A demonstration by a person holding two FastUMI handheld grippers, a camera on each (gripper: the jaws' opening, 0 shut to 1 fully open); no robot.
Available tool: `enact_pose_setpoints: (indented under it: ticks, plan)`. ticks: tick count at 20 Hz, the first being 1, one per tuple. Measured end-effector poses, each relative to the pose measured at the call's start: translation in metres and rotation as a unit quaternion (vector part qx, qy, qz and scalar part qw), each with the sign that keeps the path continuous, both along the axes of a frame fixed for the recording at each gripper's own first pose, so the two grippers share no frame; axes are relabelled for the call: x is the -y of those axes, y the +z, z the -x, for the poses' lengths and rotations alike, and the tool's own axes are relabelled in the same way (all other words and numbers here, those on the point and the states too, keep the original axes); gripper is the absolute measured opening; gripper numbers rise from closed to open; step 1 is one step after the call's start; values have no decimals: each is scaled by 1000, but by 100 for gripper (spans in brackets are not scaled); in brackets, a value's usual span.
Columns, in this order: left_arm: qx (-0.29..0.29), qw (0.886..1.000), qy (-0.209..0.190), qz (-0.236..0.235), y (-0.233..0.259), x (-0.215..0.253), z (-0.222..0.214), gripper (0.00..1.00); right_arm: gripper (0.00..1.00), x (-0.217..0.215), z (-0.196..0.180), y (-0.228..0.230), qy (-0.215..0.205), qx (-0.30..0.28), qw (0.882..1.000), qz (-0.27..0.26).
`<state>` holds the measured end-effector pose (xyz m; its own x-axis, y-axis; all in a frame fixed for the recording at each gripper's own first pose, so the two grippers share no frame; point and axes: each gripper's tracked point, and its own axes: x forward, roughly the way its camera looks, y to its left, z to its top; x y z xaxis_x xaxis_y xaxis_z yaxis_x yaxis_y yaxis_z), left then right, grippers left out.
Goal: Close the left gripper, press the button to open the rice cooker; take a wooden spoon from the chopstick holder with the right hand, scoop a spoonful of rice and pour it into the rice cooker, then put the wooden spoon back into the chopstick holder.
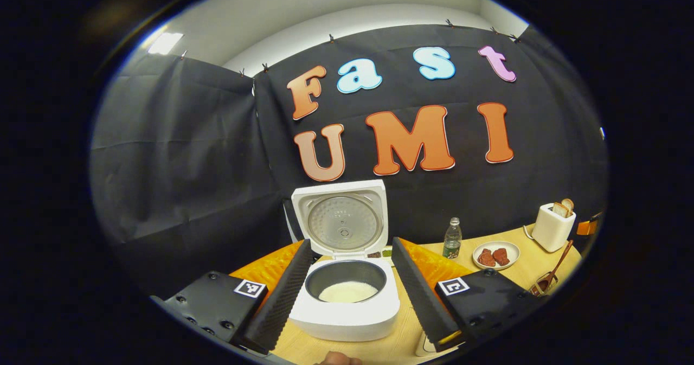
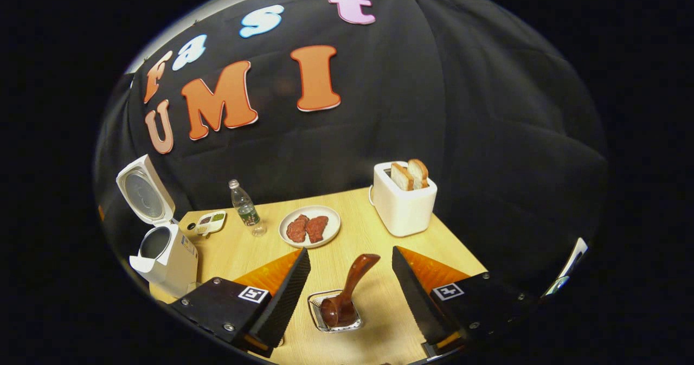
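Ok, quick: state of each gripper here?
Left gripper: open, holding nothing, the open rice cooker ahead.
Right gripper: open, holding nothing, wooden spoon ahead.

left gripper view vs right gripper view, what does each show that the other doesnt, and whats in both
Left gripper view alone: the white rice lying in the inner pot, and the left gripper with its fingers spread wide on either side of the cooker.

Right gripper view alone: the right gripper, open around the wire chopstick holder, and a small seasoning dish seen clearly by the bottle.

Both: the rice cooker with its lid up, the wooden spoon in the holder, the bottle, the plate of meat, the toaster with bread and the wooden table.
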<state>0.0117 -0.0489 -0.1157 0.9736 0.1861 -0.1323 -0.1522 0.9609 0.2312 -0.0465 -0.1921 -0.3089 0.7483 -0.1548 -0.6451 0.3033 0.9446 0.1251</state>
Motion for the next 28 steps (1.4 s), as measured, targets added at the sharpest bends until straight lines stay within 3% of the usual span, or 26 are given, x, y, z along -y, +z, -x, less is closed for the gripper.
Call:
enact_pose_setpoints:
  ticks: [6,11,15,16,17,21,28]
  plan:
    - [1,1000,0,-9,0,16,23,100,94,-3,1,-59,8,-52,997,-52]
    - [-10,1000,19,-13,-5,20,40,100,90,-6,-10,-101,-22,-70,990,-118]
    - [-18,999,29,-21,-10,22,51,100,71,-16,-22,-125,-36,-89,983,-154]
    - [-20,999,32,-21,-10,22,53,100,55,-18,-23,-130,-38,-91,982,-160]
    - [-20,999,35,-19,-10,21,54,100,58,-20,-24,-133,-39,-97,981,-163]
    - [-27,999,40,-16,-15,21,54,100,26,-23,-18,-131,-42,-94,981,-167]
    - [-32,999,15,-11,-24,35,42,99,19,-27,10,-109,-33,-44,987,-152]
